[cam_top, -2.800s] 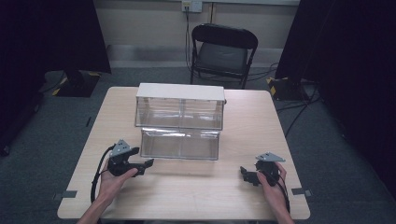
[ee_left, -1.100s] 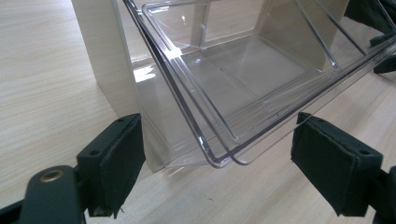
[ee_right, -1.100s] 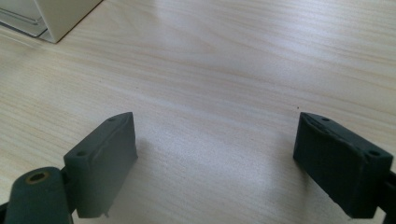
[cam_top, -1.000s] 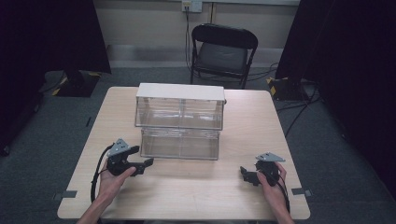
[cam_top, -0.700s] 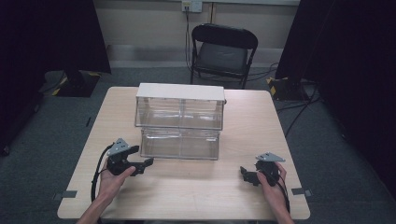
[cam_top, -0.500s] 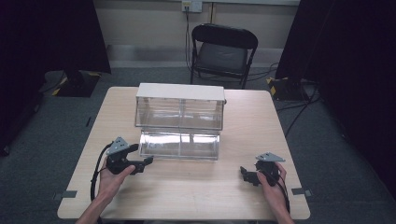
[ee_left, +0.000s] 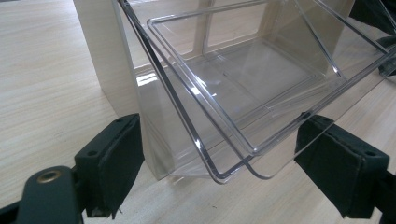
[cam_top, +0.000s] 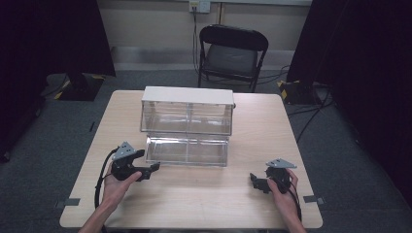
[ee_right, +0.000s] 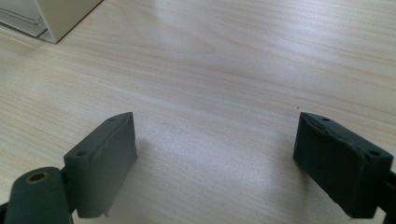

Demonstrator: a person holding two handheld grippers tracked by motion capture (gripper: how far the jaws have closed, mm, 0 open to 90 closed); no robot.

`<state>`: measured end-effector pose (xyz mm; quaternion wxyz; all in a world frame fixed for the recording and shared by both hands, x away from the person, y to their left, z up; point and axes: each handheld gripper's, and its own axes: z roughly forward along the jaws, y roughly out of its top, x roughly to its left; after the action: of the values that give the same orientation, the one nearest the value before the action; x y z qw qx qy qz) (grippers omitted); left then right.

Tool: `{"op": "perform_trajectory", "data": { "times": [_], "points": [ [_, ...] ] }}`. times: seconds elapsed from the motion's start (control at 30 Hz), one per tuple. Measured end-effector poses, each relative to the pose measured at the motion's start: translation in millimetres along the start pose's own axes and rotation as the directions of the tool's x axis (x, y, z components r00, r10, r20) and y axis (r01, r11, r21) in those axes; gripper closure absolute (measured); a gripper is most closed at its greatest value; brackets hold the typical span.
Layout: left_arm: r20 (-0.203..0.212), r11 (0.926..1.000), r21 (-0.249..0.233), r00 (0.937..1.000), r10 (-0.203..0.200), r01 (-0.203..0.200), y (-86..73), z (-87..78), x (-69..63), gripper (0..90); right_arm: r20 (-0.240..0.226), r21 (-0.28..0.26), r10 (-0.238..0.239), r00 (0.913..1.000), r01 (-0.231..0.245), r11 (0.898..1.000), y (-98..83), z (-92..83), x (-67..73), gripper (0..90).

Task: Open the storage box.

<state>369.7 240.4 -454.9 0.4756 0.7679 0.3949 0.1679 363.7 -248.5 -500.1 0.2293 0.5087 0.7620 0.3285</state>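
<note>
A: Where's the clear drawer [ee_left: 261, 88]?
B: Pulled out of the cabinet [cam_top: 187, 109], its corner just ahead of the left hand-held gripper [ee_left: 219, 186], between the 2 wide-open jaws, untouched.
A: And the right hand-held gripper [ee_right: 215, 163]?
B: Spread wide, empty, over bare desk [ee_right: 224, 60], cabinet well off.

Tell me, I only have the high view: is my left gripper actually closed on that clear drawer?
Observer: No. In the left gripper view the left gripper has its jaws spread wide, with the corner of the clear drawer between them, untouched.
Operator: And is the drawer level?
Observer: It looks tipped there, its front corner dipping toward the table.
Operator: What about the right gripper?
Observer: The right gripper is open over bare wood, with the cabinet corner far off.
</note>
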Motion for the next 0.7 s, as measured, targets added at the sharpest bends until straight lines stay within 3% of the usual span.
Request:
{"op": "perform_trajectory", "data": {
  "times": [0.7],
  "points": [
    [-0.01,1.0,-0.002,0.9999,0.002,-0.002,4.9,3.8,-0.4,15.7,0.0,0.0,0.0,1.0,0.0,1.0,0.0,0.0,0.0,12.5]
  ]
}}
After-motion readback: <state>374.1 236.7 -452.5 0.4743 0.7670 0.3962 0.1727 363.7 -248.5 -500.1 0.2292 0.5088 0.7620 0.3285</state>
